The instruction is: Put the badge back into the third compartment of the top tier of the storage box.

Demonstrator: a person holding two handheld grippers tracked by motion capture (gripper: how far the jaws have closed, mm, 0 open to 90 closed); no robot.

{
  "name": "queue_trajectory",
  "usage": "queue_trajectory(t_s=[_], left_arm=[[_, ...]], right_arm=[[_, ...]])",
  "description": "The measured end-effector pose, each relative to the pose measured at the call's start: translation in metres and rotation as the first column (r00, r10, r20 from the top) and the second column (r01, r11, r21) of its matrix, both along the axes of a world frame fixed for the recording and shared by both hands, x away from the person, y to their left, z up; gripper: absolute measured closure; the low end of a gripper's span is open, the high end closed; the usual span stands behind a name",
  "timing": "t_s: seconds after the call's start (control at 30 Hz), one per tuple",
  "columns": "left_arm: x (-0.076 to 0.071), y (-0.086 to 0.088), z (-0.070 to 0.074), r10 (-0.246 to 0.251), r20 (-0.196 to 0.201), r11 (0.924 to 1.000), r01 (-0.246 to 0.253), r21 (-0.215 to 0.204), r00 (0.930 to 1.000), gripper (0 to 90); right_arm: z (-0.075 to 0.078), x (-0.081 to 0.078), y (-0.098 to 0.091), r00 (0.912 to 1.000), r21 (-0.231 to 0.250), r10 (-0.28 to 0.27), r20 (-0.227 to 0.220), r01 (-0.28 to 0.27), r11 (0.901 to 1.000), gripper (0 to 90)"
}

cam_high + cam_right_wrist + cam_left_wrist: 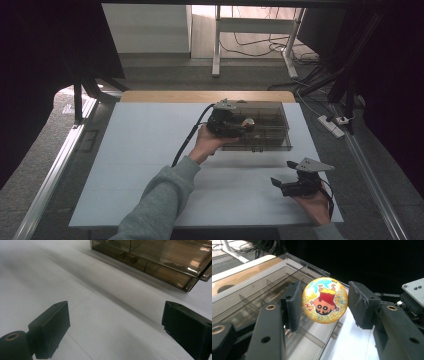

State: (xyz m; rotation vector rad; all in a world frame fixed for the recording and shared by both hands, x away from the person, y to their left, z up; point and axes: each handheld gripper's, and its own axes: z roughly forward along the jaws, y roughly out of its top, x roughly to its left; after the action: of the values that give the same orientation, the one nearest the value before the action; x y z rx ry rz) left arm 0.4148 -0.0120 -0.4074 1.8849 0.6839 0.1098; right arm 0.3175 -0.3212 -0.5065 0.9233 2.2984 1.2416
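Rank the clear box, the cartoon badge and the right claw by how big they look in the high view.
1. clear box, clearly the largest.
2. right claw, though it sits nearer the camera.
3. cartoon badge, a small spot held in the left claw.

The table (pixel 150 150) has a white top, and along its far edge there is a strip of light wood (pixel 165 96). Around it the floor (pixel 165 75) is grey. A metal rail (pixel 55 170) runs beside the table on the left side, and another one (pixel 372 185) on the right. On the floor at the right lies a white power strip (pixel 331 126) with cables. Far behind stands a white desk frame (pixel 255 27), and black cables (pixel 250 50) hang under it. That far part is bright. Both sides of the room are very dark.
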Motion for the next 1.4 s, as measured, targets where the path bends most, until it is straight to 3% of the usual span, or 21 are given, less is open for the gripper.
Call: queue_trajectory(t_s=[0.5,0.9,1.07,1.2,1.4], left_arm=[[0.009,-0.029,0.000,-0.021,-0.009,0.9990,0.021,0.038,0.9997,46.9],[0.015,-0.062,-0.003,-0.042,-0.014,0.9960,0.043,0.079,0.9990,46.9],[0.019,-0.073,-0.007,-0.053,-0.044,0.9959,0.056,0.071,0.9976,46.8],[0.021,-0.080,-0.012,-0.056,-0.047,0.9930,0.061,0.102,0.9973,46.8],[0.025,-0.086,-0.017,-0.054,-0.061,0.9917,0.061,0.114,0.9967,46.6]], right_arm=[[0.000,0.000,0.000,1.0000,-0.003,-0.003,-0.004,0.003,1.0000,7.6],[0.000,0.000,-0.001,1.0000,0.007,-0.002,-0.005,0.002,1.0000,7.6],[0.000,0.000,-0.001,1.0000,0.006,-0.003,-0.007,0.003,1.0000,7.6],[0.000,0.000,-0.002,1.0000,0.009,-0.003,-0.009,0.003,1.0000,7.6],[-0.001,0.001,-0.001,0.9999,0.012,-0.002,-0.013,0.003,0.9999,7.6]])
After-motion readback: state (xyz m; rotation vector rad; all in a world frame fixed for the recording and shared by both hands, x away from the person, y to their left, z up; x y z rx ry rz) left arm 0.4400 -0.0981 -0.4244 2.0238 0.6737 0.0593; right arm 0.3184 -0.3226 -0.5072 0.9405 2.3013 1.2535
